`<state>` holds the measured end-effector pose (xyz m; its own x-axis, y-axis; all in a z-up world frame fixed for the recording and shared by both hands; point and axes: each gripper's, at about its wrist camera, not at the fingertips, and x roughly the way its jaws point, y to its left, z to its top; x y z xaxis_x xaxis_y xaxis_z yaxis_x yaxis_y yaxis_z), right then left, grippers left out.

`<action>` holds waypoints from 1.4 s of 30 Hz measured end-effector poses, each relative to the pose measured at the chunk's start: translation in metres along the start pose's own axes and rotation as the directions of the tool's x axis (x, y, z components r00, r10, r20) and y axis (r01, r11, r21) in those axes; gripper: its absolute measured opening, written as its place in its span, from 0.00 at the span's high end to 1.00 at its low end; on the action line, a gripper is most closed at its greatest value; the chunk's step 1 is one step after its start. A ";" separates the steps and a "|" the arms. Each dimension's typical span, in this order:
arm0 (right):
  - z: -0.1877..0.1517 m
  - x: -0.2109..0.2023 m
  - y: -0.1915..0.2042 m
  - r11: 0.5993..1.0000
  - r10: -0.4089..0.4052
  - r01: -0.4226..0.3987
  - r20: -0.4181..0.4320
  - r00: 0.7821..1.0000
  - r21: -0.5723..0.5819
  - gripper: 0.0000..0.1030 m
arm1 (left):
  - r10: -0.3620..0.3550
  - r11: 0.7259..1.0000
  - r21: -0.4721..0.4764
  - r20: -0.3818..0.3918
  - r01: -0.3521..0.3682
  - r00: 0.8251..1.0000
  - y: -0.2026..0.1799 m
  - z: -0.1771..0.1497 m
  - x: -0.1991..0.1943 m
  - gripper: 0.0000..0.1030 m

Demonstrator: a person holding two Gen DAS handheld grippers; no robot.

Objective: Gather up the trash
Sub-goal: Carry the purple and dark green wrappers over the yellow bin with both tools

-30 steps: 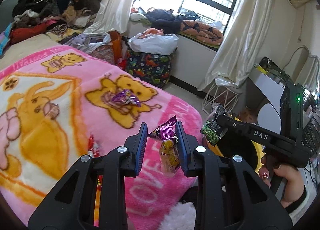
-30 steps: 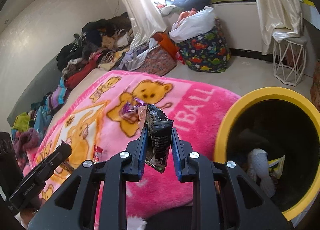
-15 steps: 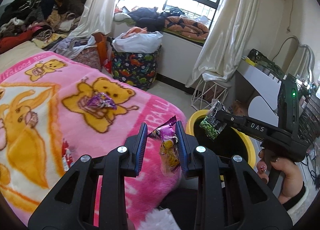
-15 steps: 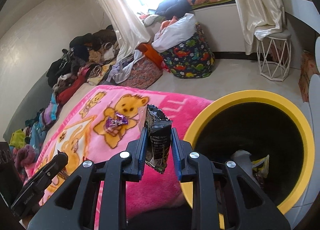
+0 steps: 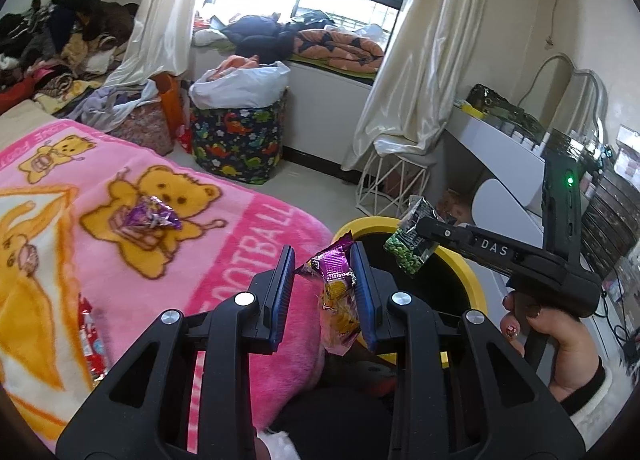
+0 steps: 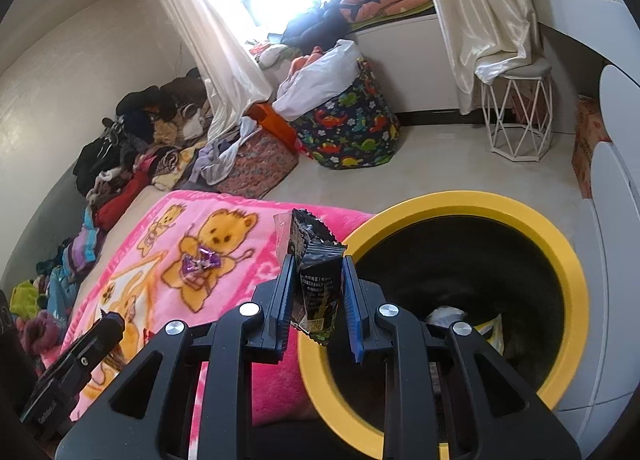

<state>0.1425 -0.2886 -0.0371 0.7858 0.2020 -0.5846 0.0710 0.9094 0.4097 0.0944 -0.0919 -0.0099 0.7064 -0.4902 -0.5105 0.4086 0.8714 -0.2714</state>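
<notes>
Trash, item one: a crinkled purple-and-yellow foil snack wrapper point(image 5: 336, 292) sits between the blue-padded fingers of the left gripper point(image 5: 324, 280), which is clamped on it; the wrapper lies against the right-hand pad, its purple top poking above the fingertips and its yellow end hanging below them. Item two: a black foil snack packet with green peas printed on one face point(image 6: 316, 280) is pinched upright in the right gripper point(image 6: 316, 292), jaws closed on it, torn top edge rising above the tips, lower corner drooping below. From the left wrist view the right gripper point(image 5: 424, 236) shows with a hand point(image 5: 560, 344) around its handle, and the packet point(image 5: 410, 248) hangs over the near rim of the round yellow-rimmed bin with a dark interior point(image 6: 472, 200). The left-held wrapper is at the bin's near-left edge, above the border of the pink fleece blanket with yellow bear prints point(image 5: 132, 228). White and yellow scraps point(image 6: 464, 320) already lie inside the bin. Farther out on the blanket: a crumpled purple foil wrapper point(image 5: 152, 214) on a bear print, well apart from both grippers, and a red-and-white wrapper point(image 5: 90, 340) near the left edge. Beyond: dinosaur-print fabric basket point(image 5: 236, 140), white wire stool point(image 6: 516, 116), cream curtains point(image 5: 420, 60), window.
</notes>
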 end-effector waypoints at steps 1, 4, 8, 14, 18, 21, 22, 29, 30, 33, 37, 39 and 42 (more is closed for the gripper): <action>0.001 -0.001 -0.003 1.000 -0.007 0.007 0.004 1.000 0.003 0.79 | -0.005 1.000 0.004 -0.003 0.005 1.000 -0.003 0.000 0.002 0.78; 0.002 -0.004 -0.010 1.000 -0.027 0.027 0.013 1.000 0.012 0.79 | -0.015 1.000 0.013 -0.008 0.015 1.000 -0.007 -0.001 0.006 0.78; 0.002 -0.007 -0.021 0.997 -0.076 0.075 0.026 0.997 0.008 0.79 | -0.037 0.999 0.018 -0.015 0.037 0.999 -0.013 -0.002 0.013 0.78; 0.003 -0.007 -0.043 0.992 -0.120 0.119 0.028 0.992 0.041 0.79 | -0.066 0.997 0.039 -0.027 0.067 0.997 -0.028 -0.003 0.025 0.78; 0.001 -0.008 -0.055 0.989 -0.139 0.137 0.027 0.990 0.062 0.79 | -0.081 0.994 0.064 -0.035 0.083 0.996 -0.038 -0.002 0.034 0.78; 0.000 -0.009 -0.064 0.986 -0.154 0.152 0.024 0.988 0.073 0.79 | -0.087 0.993 0.073 -0.044 0.091 0.995 -0.043 -0.002 0.041 0.78; 0.000 -0.009 -0.066 0.985 -0.157 0.155 0.022 0.987 0.078 0.79 | -0.090 0.993 0.076 -0.048 0.093 0.995 -0.045 -0.001 0.044 0.78; -0.003 -0.007 -0.086 0.978 -0.178 0.177 0.002 0.984 0.111 0.78 | -0.095 0.990 0.098 -0.081 0.103 0.992 -0.055 -0.002 0.067 0.78; -0.003 -0.007 -0.088 0.977 -0.180 0.179 -0.001 0.984 0.115 0.78 | -0.096 0.990 0.099 -0.087 0.105 0.992 -0.056 -0.002 0.069 0.78; -0.004 -0.006 -0.094 0.976 -0.180 0.180 -0.008 0.984 0.124 0.77 | -0.102 0.989 0.100 -0.107 0.113 0.989 -0.058 -0.004 0.080 0.78; -0.004 -0.005 -0.098 0.975 -0.180 0.180 -0.016 0.984 0.129 0.77 | -0.117 0.986 0.099 -0.147 0.133 0.982 -0.061 -0.006 0.098 0.78; -0.004 -0.004 -0.100 0.974 -0.178 0.179 -0.019 0.984 0.136 0.77 | -0.123 0.985 0.097 -0.169 0.141 0.978 -0.061 -0.008 0.107 0.78; -0.004 -0.004 -0.103 0.974 -0.174 0.176 -0.023 0.984 0.140 0.76 | -0.125 0.985 0.094 -0.199 0.146 0.972 -0.061 -0.009 0.119 0.78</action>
<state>0.1297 -0.3813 -0.0798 0.7471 0.0485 -0.6630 0.2934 0.8709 0.3944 0.1483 -0.2039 -0.0618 0.5203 -0.5824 -0.6246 0.5600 0.7848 -0.2653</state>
